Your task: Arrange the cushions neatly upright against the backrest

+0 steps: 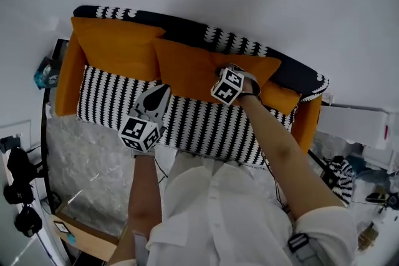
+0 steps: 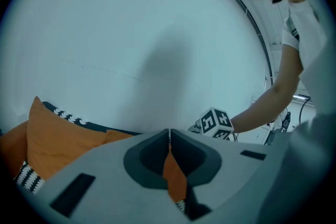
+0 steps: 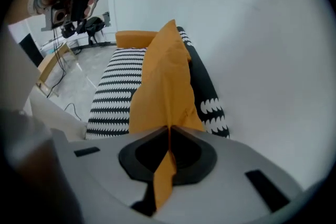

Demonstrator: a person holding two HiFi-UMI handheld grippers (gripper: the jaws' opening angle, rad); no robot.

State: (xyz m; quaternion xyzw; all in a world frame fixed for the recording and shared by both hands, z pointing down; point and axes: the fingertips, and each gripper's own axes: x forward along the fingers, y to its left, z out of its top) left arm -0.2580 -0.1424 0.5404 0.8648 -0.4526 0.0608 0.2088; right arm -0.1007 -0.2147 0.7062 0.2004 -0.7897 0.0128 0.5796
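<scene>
Cushion (image 1: 187, 68) in the middle of the sofa (image 1: 206, 124) stands against the backrest (image 1: 187, 25), orange, held by both grippers. The right gripper (image 3: 169, 131) has its jaws pinched tight on fabric at its upper right corner. The left gripper (image 2: 169, 134) has its jaws closed together on orange fabric near its lower left corner.

Three plain orange cushions sit along the black-and-white backrest (image 1: 187, 25). The left cushion (image 1: 115, 47) is the largest and leans upright against it at the left end. The middle cushion (image 1: 187, 68) stands on edge, one far corner peaking up. Its fabric is pinched at the lower left by the left gripper (image 2: 169, 132) and at the near corner by the right gripper (image 3: 169, 127). The right cushion (image 1: 259, 65) sits lower and tilted.
</scene>
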